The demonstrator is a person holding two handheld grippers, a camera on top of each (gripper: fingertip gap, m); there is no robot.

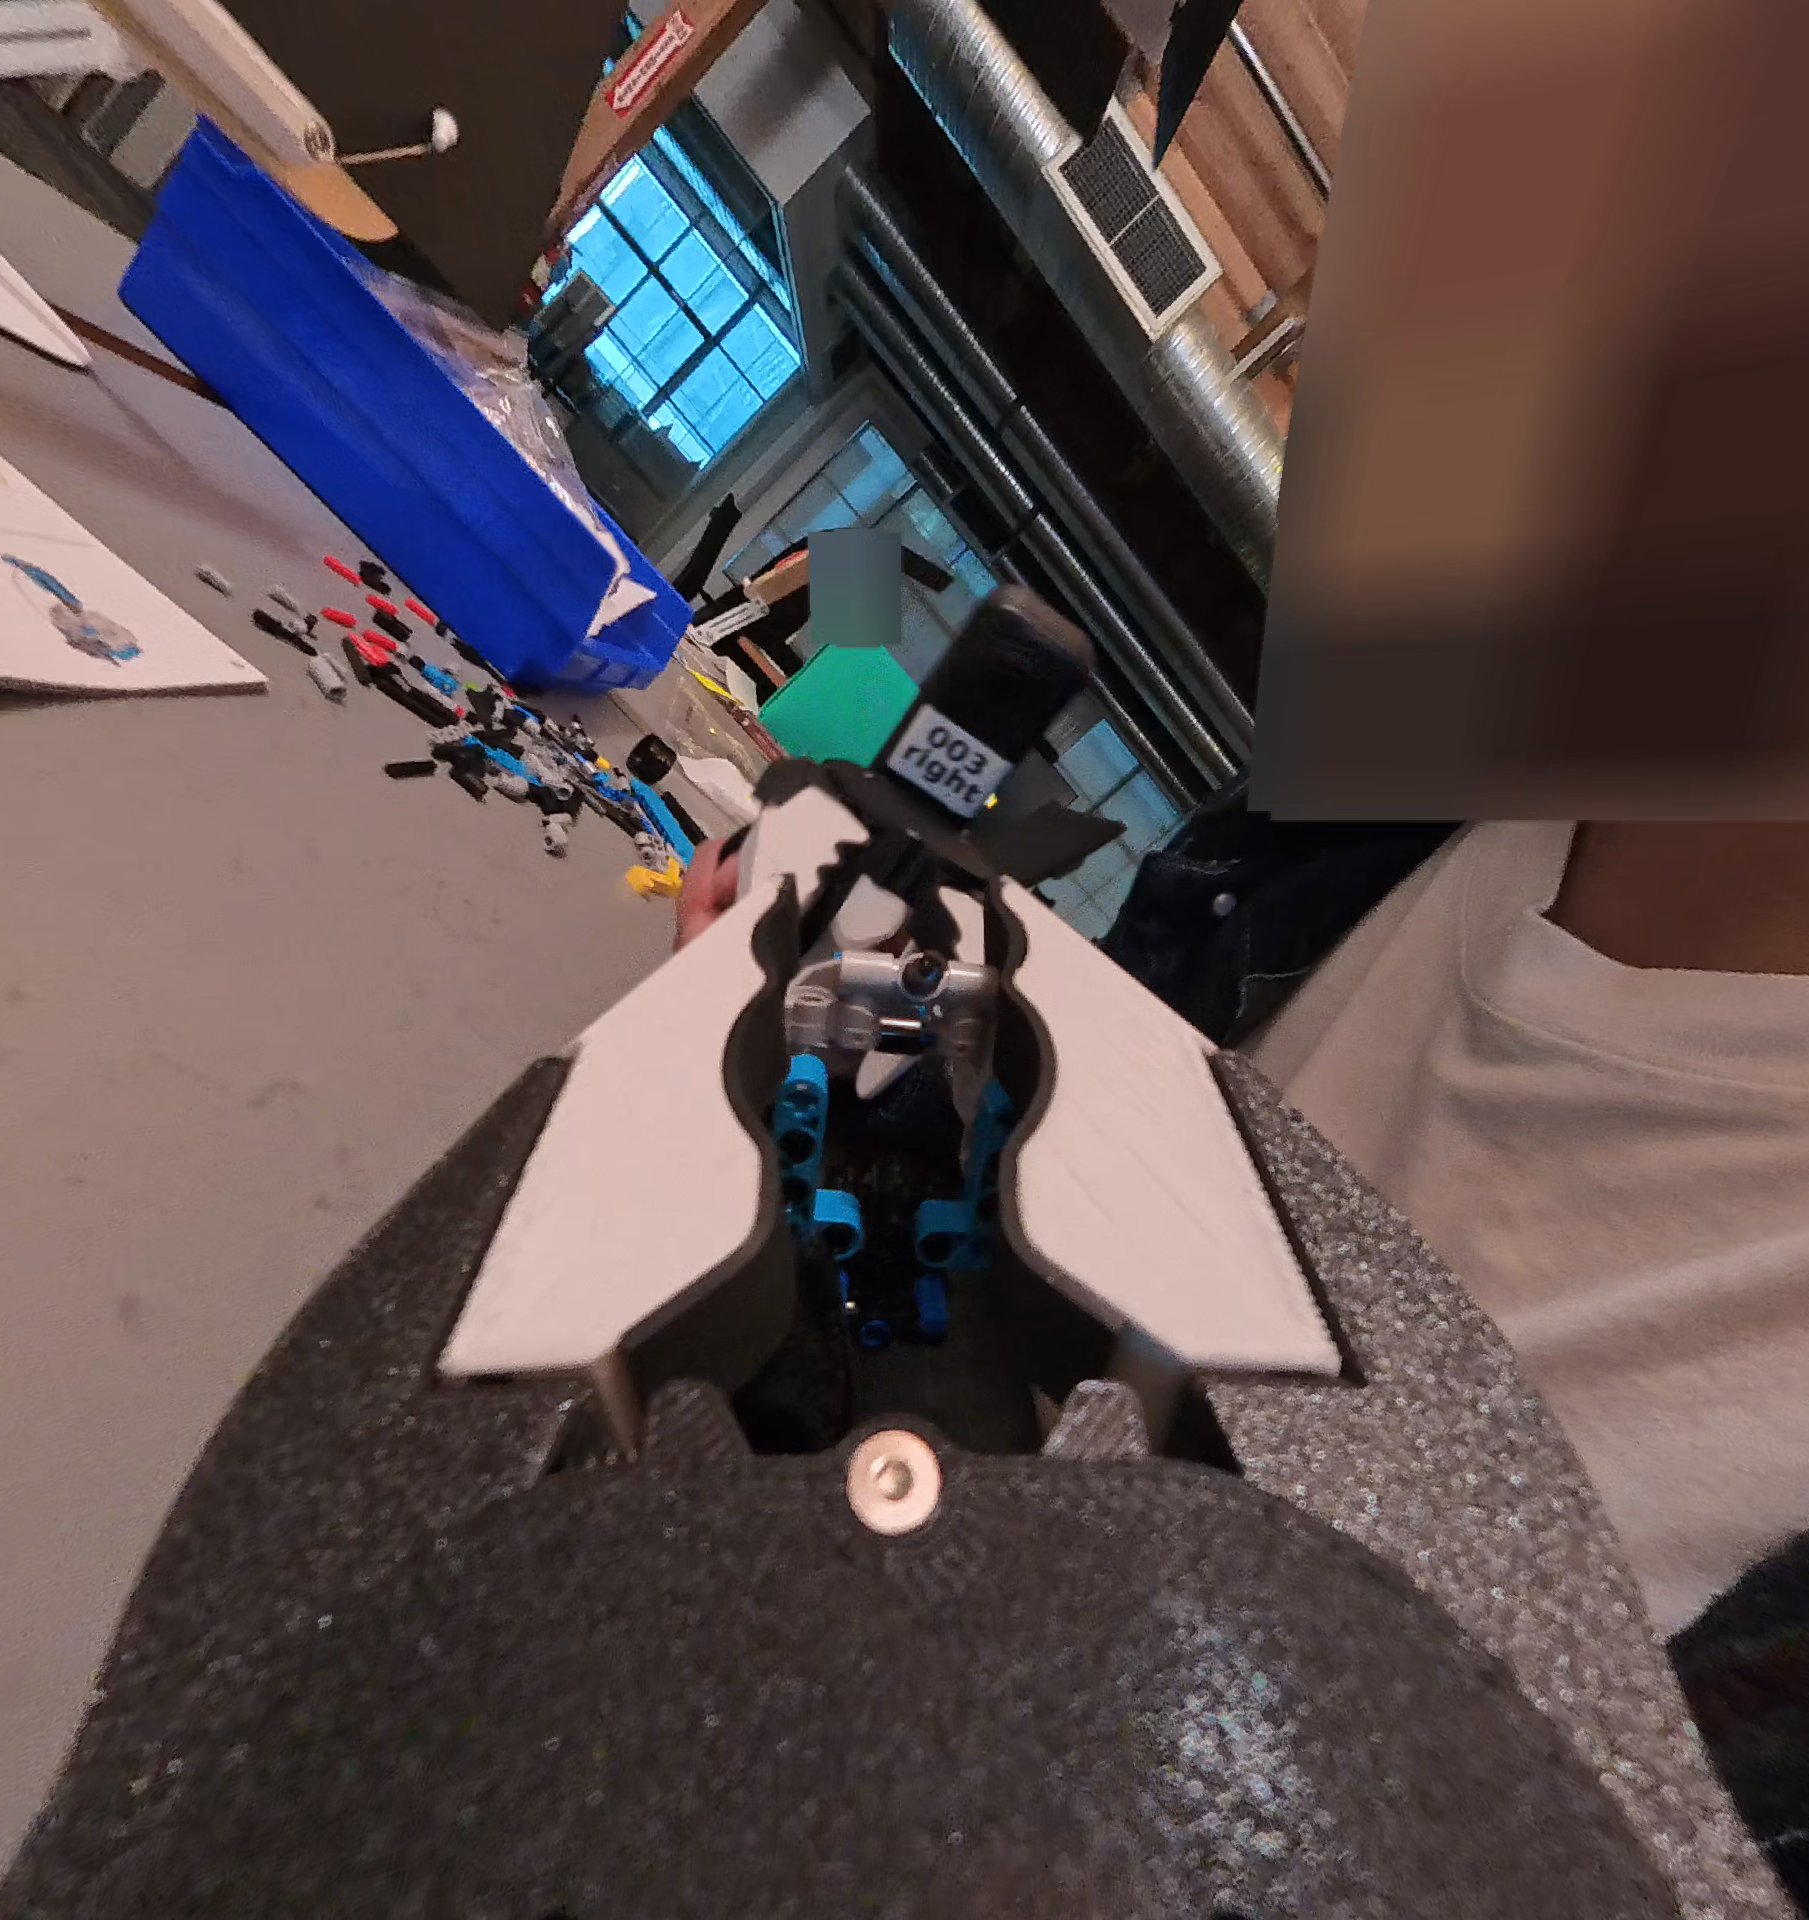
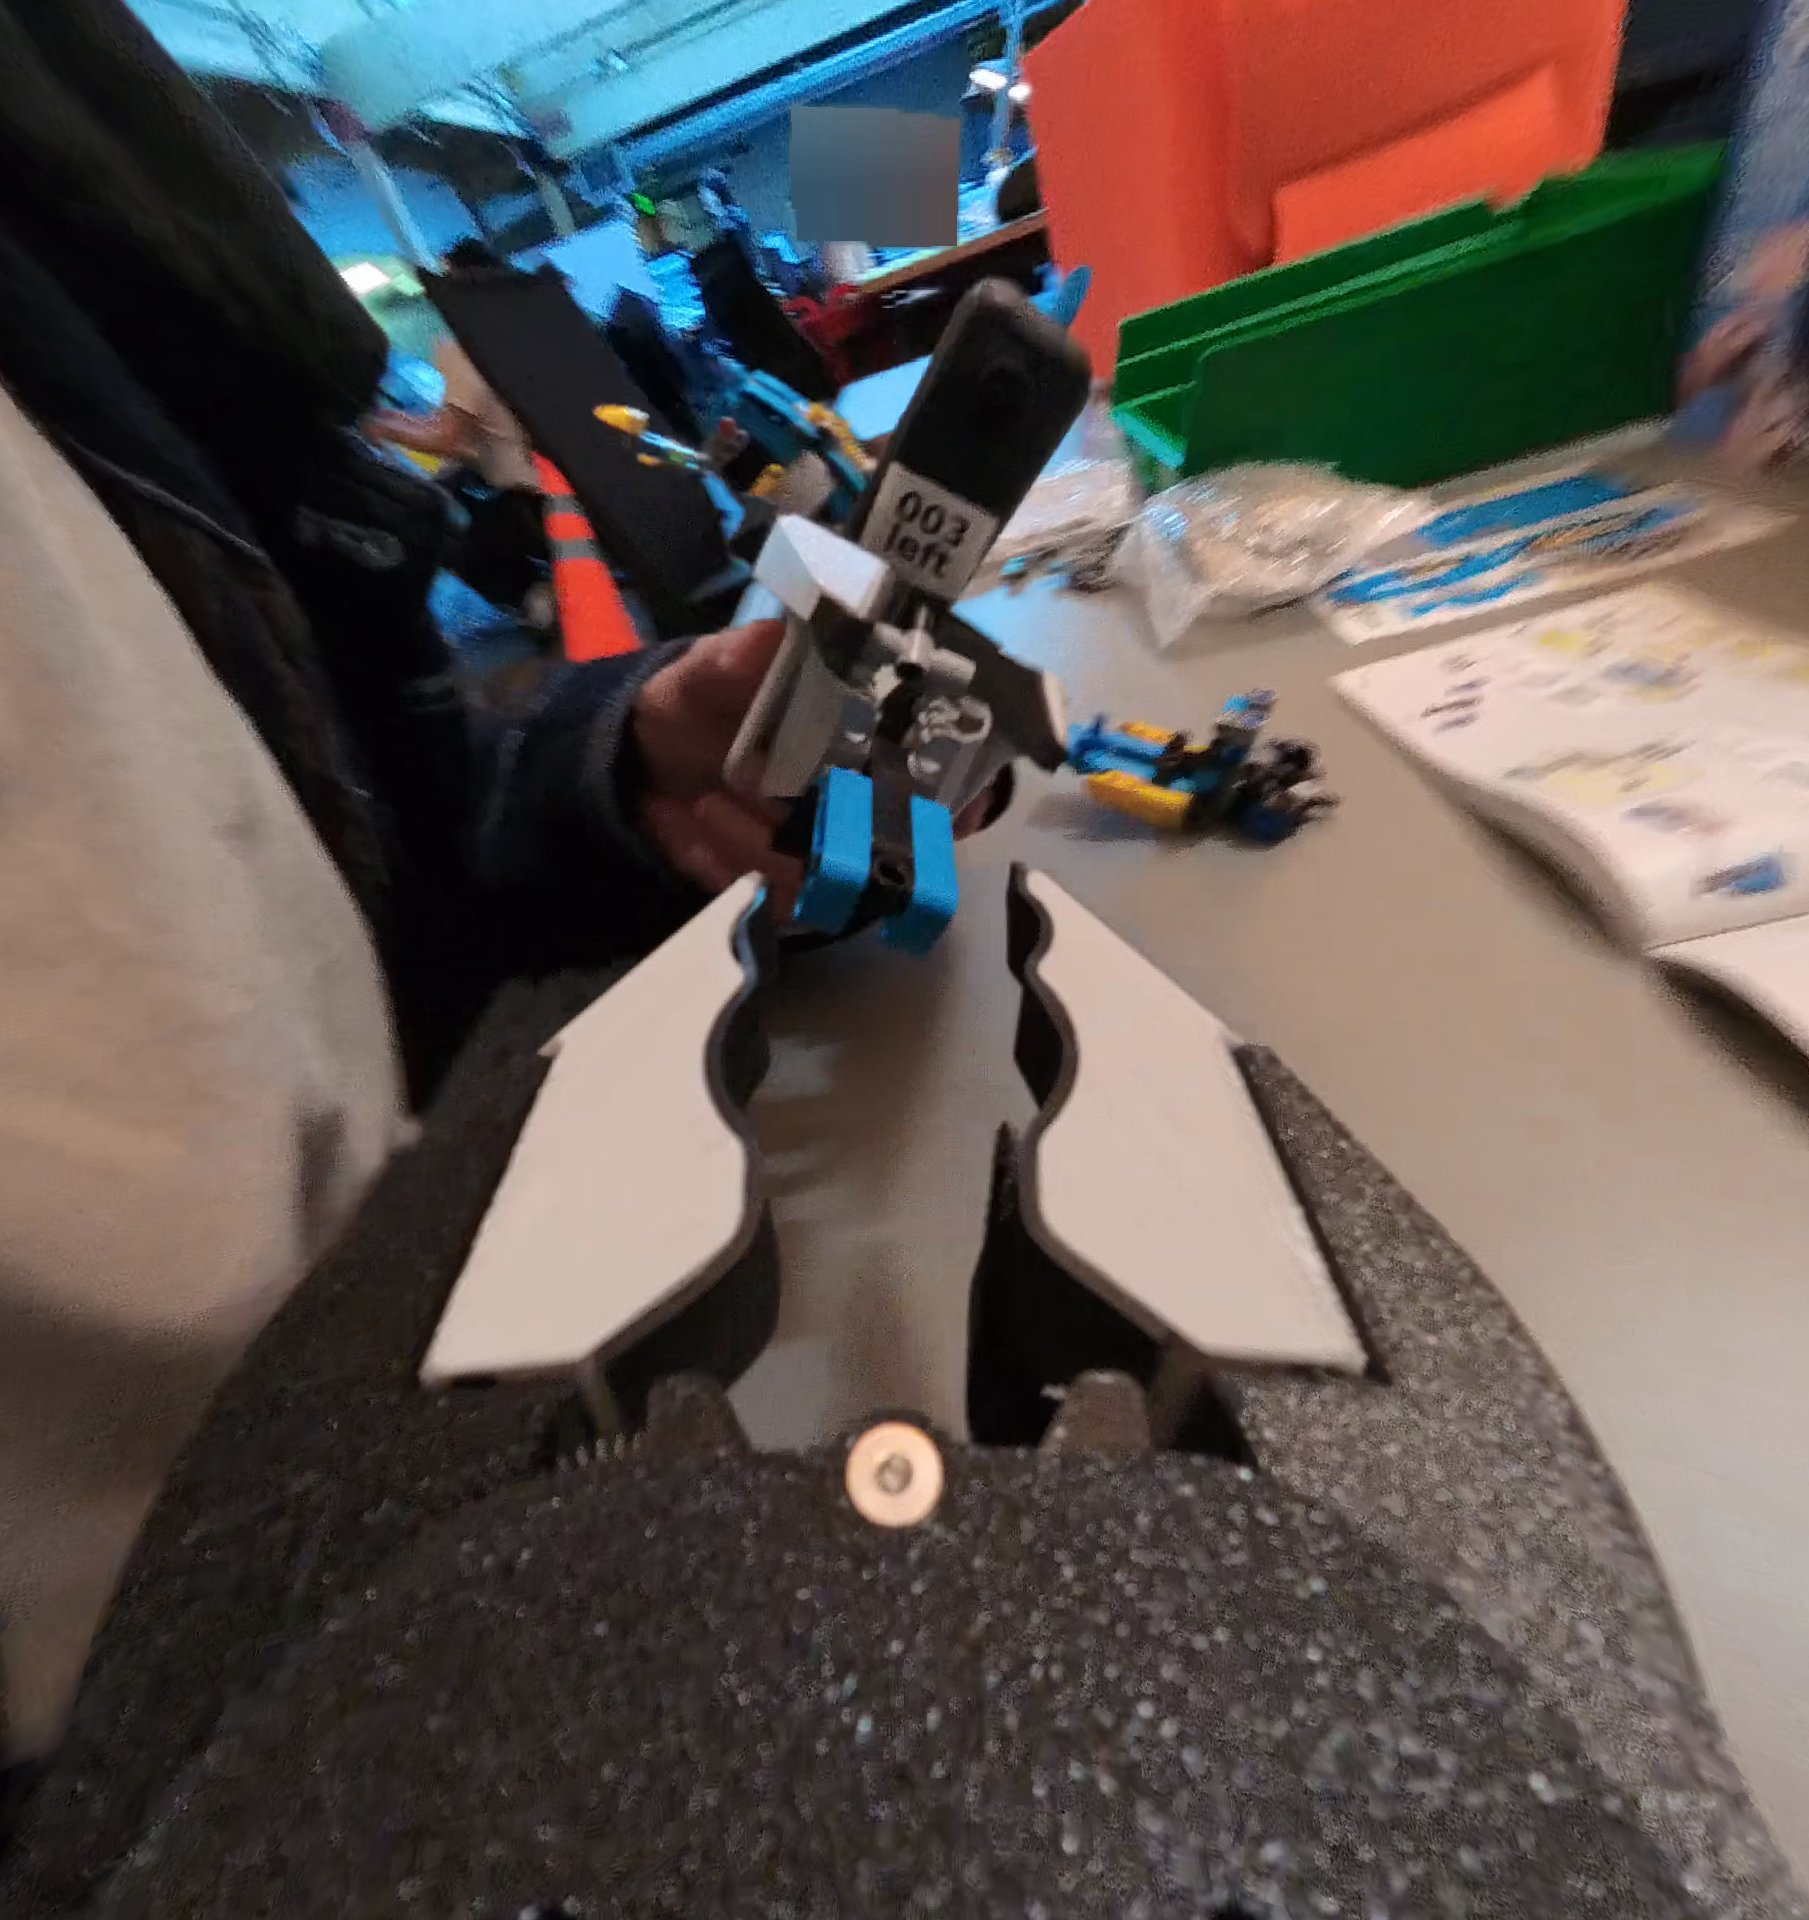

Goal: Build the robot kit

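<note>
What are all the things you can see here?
Brick model: one, blue, grey and black, gripped in the left gripper.
Loose bricks: many, black, red, blue, grey, scattered on the table.
Blue bin: one, behind the loose bricks.
Second brick model: one, blue and yellow, lying on the table.
Green bin: one, far right.
Instruction pages: several, white, right.
Left gripper: white fingers, closed on the model.
Right gripper: white fingers, open, empty.

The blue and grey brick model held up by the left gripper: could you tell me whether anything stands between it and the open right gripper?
Nothing visible does: the right gripper faces the brick model directly across bare air.
</note>
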